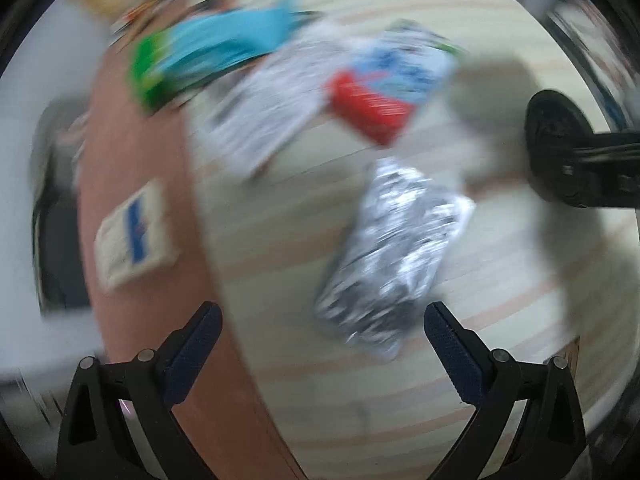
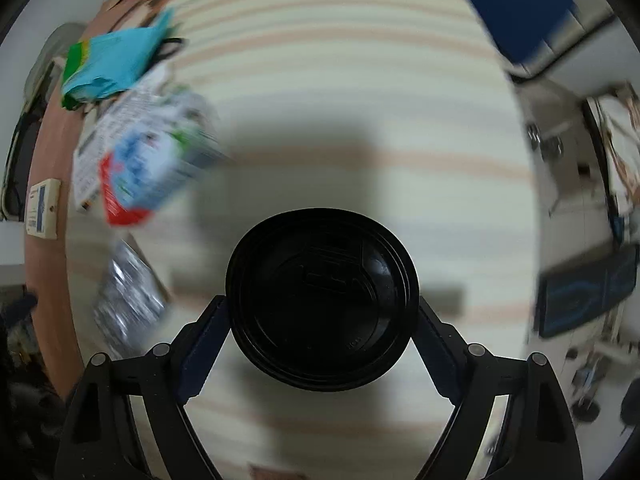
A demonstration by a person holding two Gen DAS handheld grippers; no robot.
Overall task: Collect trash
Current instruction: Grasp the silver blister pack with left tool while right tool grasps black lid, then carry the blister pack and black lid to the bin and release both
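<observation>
Right tongs [image 2: 324, 320] pinch a black lid [image 2: 322, 298] — left tongs [image 1: 322, 330] spread above a foil wrapper [image 1: 394, 248]; all print too blurred to read.

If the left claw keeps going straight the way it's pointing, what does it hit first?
Most likely the crumpled silver foil wrapper, which lies just ahead between the open left claw fingers; blur makes depth uncertain.
</observation>
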